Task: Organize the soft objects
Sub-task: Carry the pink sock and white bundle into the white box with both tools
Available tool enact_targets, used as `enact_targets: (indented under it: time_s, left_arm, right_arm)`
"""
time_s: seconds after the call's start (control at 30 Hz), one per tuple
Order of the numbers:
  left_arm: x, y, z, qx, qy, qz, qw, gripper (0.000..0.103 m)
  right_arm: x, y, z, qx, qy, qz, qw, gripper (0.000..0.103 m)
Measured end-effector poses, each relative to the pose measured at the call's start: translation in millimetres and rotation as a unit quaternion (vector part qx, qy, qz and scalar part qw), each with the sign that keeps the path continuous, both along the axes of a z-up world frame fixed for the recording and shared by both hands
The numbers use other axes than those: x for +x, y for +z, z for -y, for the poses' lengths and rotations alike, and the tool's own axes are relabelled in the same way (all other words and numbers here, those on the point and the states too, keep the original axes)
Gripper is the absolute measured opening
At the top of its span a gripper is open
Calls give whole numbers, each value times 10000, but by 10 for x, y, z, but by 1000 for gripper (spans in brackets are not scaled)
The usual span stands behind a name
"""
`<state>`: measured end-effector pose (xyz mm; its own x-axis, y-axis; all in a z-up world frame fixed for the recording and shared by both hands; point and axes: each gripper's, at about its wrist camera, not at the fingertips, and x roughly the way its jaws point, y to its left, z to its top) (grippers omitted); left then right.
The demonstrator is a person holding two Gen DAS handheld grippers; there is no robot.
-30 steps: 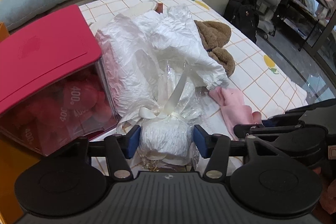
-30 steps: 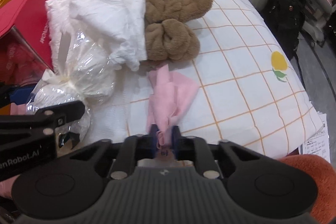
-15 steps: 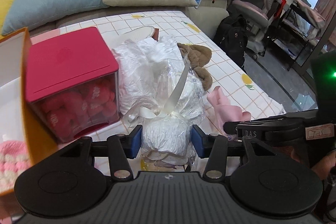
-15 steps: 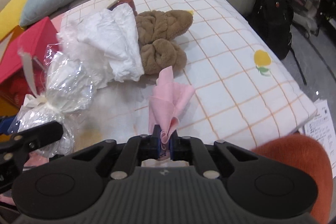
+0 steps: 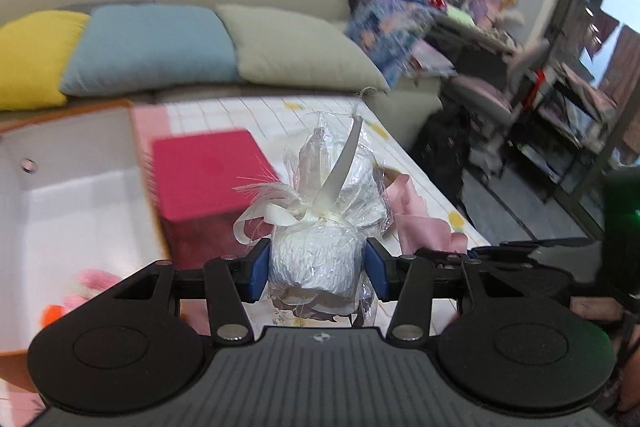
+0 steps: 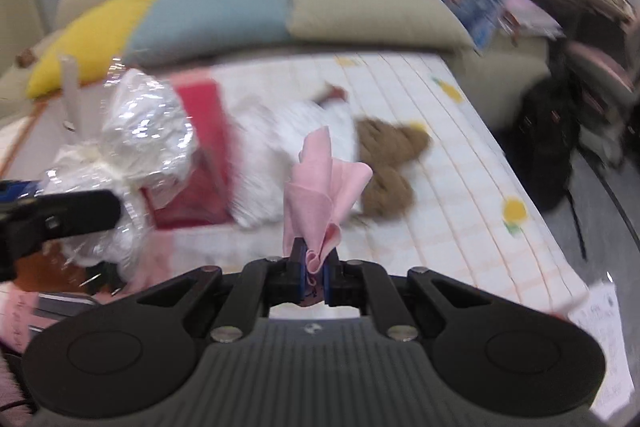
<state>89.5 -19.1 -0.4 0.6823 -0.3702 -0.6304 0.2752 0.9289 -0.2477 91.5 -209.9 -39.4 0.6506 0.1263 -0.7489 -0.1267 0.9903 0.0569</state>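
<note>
Crinkly cellophane bundle (image 5: 316, 251) clamped in the left tool (image 5: 316, 267), pink cloth (image 6: 320, 195) pinched in the right tool (image 6: 313, 269).
Both are held up above the checked bench (image 6: 460, 163); the red box (image 5: 208, 179) stands just left of the bundle, the brown plush (image 6: 390, 163) beyond the cloth.

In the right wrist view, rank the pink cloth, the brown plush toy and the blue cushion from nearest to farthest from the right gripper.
1. Pink cloth: pinched in the right gripper, standing up from the jaws.
2. Brown plush toy: on the checked bedspread, ahead and slightly right.
3. Blue cushion: against the sofa back, far ahead and left.
</note>
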Motion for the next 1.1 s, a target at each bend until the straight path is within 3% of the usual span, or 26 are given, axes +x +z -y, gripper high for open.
enact_targets:
  time_s: [0.27,0.53,0.77,1.1]
  left_arm:
    - [-38,193,-539,20,956,252,9951,56]
    - [97,85,-910,487,1600,18,9859,56]
    - [298,-67,-1237,730,1885,-319,9788,56]
    - [570,-483,-1408,1226,1695,-1135,9713,56]
  right_arm:
    - [-37,395,-532,103,1054,702,9919,5]
    - [257,529,-1194,-41,2048,845,9752,5]
    - [620,438,-1755,-116,2593,514,9644,5]
    - [911,-14,-2346,-920,3312,18,9390,5]
